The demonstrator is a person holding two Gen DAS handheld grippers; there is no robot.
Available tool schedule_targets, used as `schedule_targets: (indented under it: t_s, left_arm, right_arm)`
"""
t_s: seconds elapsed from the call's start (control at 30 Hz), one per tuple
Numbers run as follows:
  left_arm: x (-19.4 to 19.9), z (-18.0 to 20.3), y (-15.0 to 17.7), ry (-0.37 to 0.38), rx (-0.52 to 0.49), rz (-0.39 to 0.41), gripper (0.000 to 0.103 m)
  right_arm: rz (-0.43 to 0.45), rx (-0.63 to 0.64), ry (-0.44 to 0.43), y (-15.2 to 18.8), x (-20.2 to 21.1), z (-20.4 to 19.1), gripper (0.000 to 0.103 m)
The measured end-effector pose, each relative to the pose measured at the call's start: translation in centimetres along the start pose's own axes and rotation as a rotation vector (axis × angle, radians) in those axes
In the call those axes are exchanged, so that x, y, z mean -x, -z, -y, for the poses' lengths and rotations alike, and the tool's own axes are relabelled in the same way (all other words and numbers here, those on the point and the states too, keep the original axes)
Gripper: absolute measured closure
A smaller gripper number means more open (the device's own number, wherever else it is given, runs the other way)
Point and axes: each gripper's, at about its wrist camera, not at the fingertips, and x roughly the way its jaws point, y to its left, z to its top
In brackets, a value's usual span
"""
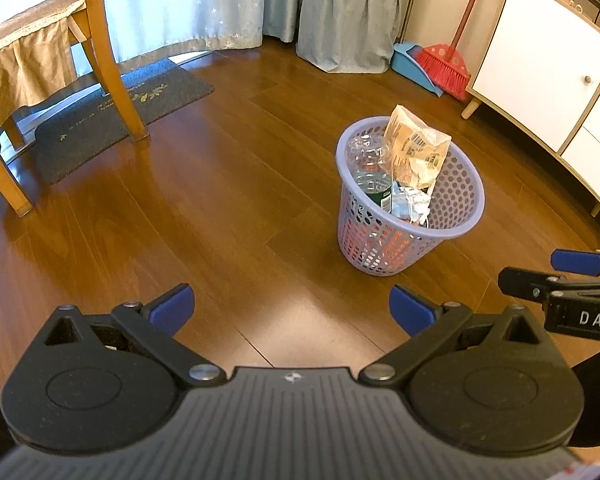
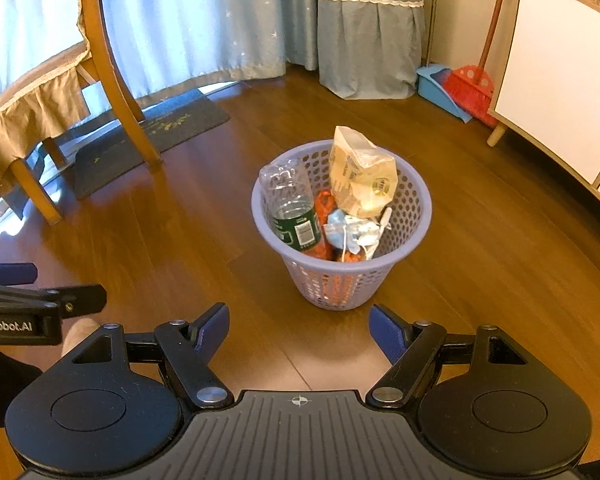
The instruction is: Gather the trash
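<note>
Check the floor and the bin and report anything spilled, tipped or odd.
Nothing spilled: the bin stands upright and the visible floor shows no loose trash. Only oddity: a yellow bag and a clear bottle stick up above the rim. Both grippers are open and hold nothing.

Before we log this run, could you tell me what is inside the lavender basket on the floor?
The lavender basket holds a clear plastic bottle, a yellowish snack bag sticking above the rim, crumpled bluish-white wrappers and something orange. Whatever lies beneath them is hidden.
</note>
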Motion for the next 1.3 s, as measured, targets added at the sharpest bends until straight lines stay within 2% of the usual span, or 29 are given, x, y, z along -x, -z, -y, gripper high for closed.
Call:
schedule_targets:
  t_s: [1.3]
  left_arm:
    - [-0.89, 0.25, 0.44, -0.013, 0.009, -0.02, 0.001]
  right_arm:
    - [-0.025, -0.006, 0.003, 0.03, -0.73, -0.49, 0.029]
